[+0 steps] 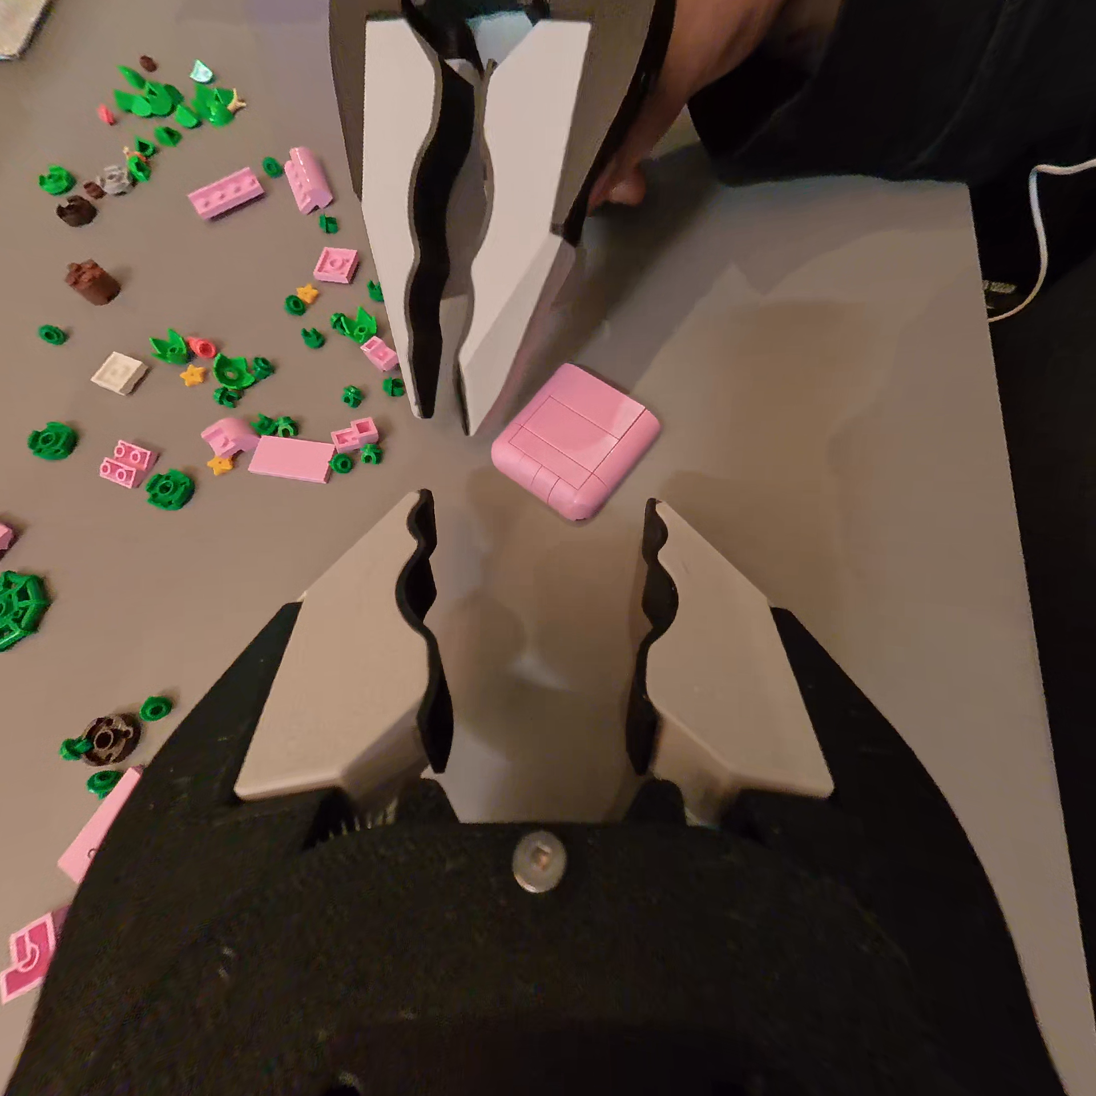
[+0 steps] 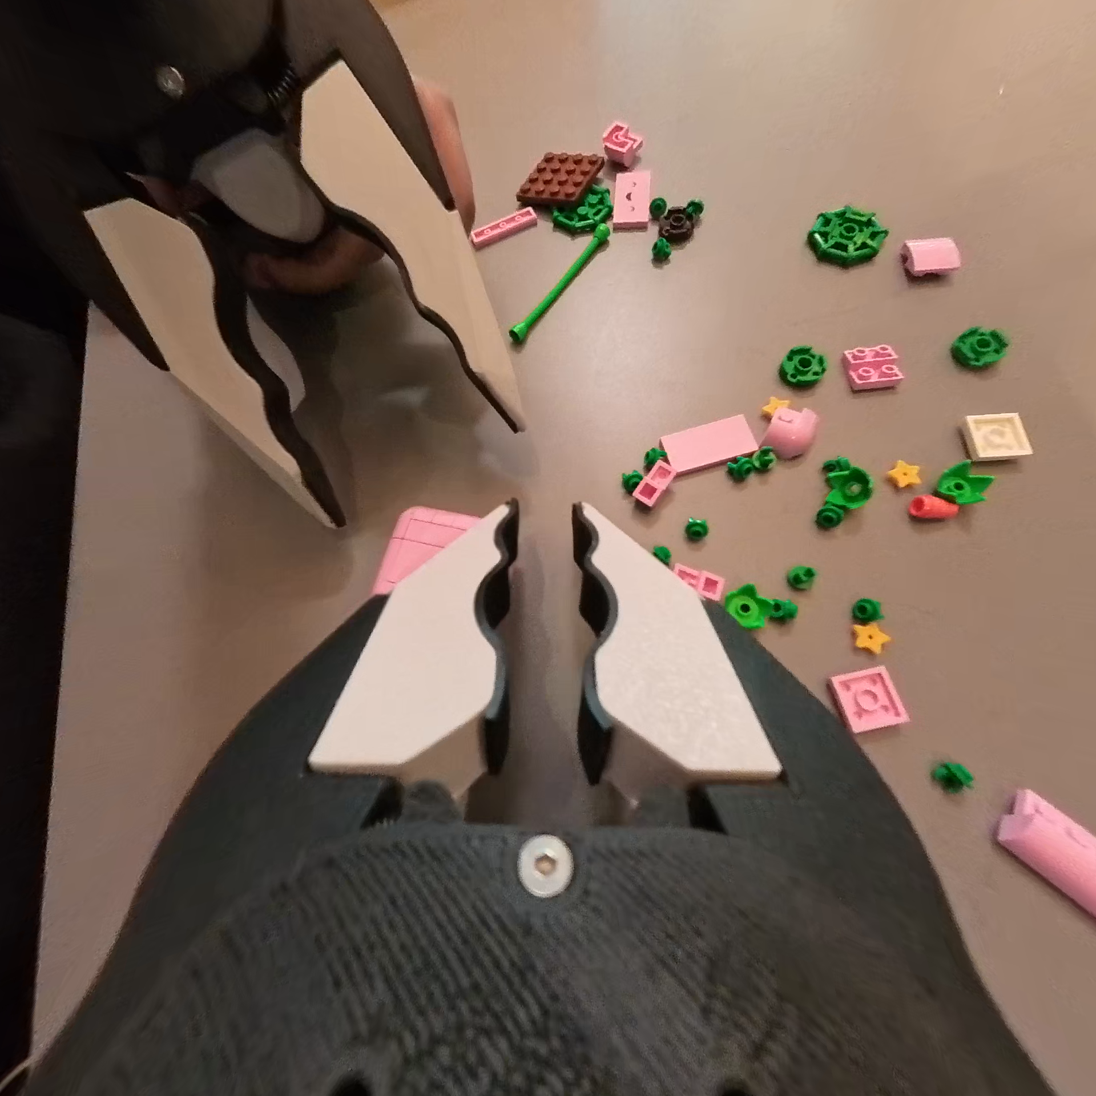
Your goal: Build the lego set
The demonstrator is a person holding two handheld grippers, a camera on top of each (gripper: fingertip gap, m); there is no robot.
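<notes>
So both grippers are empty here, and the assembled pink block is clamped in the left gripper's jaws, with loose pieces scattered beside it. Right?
Not quite. The pink block is not clamped: it lies on the table, just ahead of the left gripper, whose jaws stand open around nothing, as the left wrist view shows. The right gripper is empty too, and loose pieces lie scattered beside.
</notes>
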